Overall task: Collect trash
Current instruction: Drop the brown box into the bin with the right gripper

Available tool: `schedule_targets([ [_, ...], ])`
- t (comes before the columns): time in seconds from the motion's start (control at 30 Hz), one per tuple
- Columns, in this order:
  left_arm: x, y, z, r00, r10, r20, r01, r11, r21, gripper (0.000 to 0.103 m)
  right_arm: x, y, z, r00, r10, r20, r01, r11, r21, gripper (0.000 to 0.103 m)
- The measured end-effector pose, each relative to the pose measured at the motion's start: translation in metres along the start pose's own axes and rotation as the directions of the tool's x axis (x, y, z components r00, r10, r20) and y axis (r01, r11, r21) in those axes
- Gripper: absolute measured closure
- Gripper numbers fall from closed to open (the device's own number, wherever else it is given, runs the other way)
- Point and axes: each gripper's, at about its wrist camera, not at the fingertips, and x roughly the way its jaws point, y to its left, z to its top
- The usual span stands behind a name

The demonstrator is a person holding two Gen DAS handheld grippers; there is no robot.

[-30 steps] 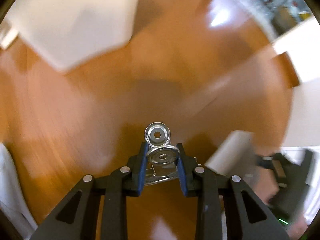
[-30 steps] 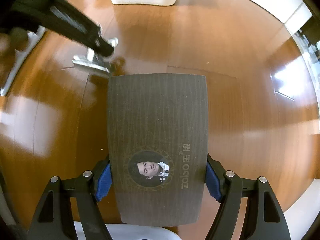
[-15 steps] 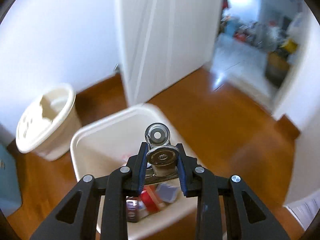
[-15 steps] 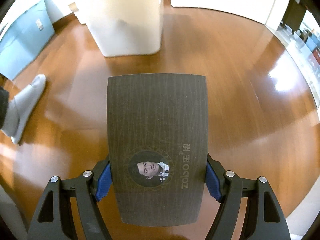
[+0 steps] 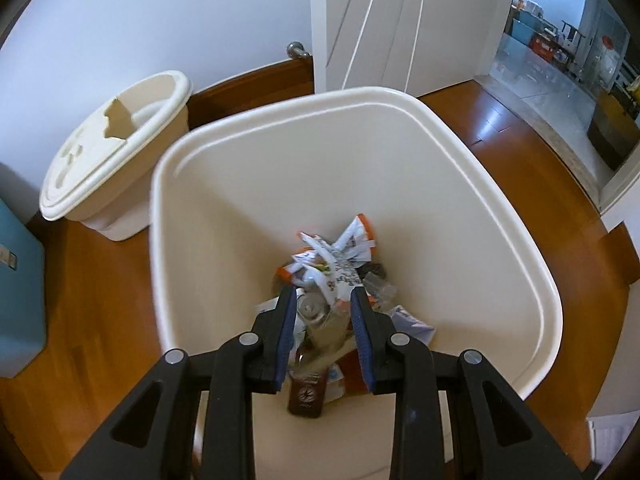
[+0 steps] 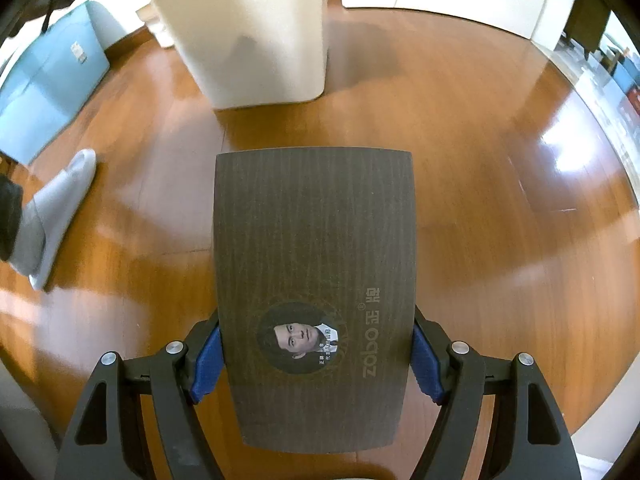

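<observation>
My left gripper [image 5: 324,300] hangs over the open cream trash bin [image 5: 520,240], jaws apart. The metal clip [image 5: 316,316] shows blurred between and below the fingers, over the trash in the bin: crumpled wrappers [image 5: 336,256] and a dark brown packet [image 5: 306,394]. My right gripper [image 6: 316,360] is shut on a dark brown flat box [image 6: 314,260] with a portrait and "zobo" lettering, held above the wood floor. The cream bin [image 6: 256,40] stands ahead of it in the right wrist view.
The bin's cream lid [image 5: 116,152] leans at the wall to the left. A teal box [image 5: 16,304] [image 6: 44,92] stands on the left. A white door [image 5: 400,20] is behind the bin. A person's slippered foot [image 6: 52,208] is on the floor at left.
My left gripper swung from the floor to over the bin, then opened; the clip left the fingers and is dropping into the bin. The right gripper came nearer the bin, still holding the box.
</observation>
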Motion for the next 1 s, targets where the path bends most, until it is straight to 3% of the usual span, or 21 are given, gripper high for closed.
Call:
schedule_targets([
  [0.17,-0.033,0.004,0.004,1.000,0.008,-0.004,-0.007,0.999,0.053,0.076,-0.031,-0.008,0.024,0.998,0.013,0.064,-0.017,0.998,0.056,0.025],
  [0.3,-0.092,-0.003,0.005,1.000,0.009,-0.002,-0.009,0.982,0.191,0.075,-0.086,-0.011,0.059,0.995,-0.017,0.095,0.011,0.998,0.056,0.025],
  [0.33,-0.112,-0.004,0.003,1.000,0.007,0.007,-0.008,0.974,0.225,0.070,-0.106,-0.010,0.072,0.993,-0.023,0.117,0.017,0.998,0.053,0.025],
  [0.4,-0.153,-0.002,-0.004,0.999,0.013,0.033,-0.022,0.956,0.292,0.050,-0.151,-0.007,0.104,0.986,-0.027,0.168,0.021,0.999,0.040,0.025],
  [0.43,-0.171,0.002,-0.008,0.999,0.015,0.045,-0.029,0.949,0.313,0.030,-0.176,-0.003,0.126,0.981,-0.030,0.194,0.025,0.999,0.027,0.025],
  [0.47,-0.191,0.007,-0.013,0.998,0.019,0.059,-0.037,0.946,0.322,0.017,-0.190,0.000,0.141,0.977,-0.035,0.210,0.031,0.999,0.020,0.025],
  [0.6,-0.246,0.039,-0.036,0.997,0.053,0.059,-0.067,0.959,0.275,0.017,-0.236,0.019,0.214,0.967,-0.019,0.256,0.023,1.000,-0.013,0.025],
  [0.63,-0.253,0.046,-0.042,0.998,0.047,0.049,-0.058,0.968,0.244,0.014,-0.240,0.026,0.231,0.967,-0.015,0.255,0.020,1.000,-0.015,0.025],
  [0.7,-0.257,0.059,-0.049,0.999,0.035,0.024,-0.039,0.982,0.182,0.000,-0.240,0.043,0.267,0.970,-0.002,0.245,0.007,1.000,-0.019,0.025],
  [0.83,-0.249,0.070,-0.054,0.999,-0.045,-0.023,0.047,0.990,0.130,0.000,-0.218,0.073,0.312,0.977,-0.021,0.211,0.025,1.000,-0.017,0.025],
  [1.0,-0.230,0.087,-0.055,0.994,-0.080,-0.079,0.088,0.990,0.108,0.000,-0.158,0.095,0.344,0.990,0.004,0.140,-0.010,0.999,0.041,0.025],
])
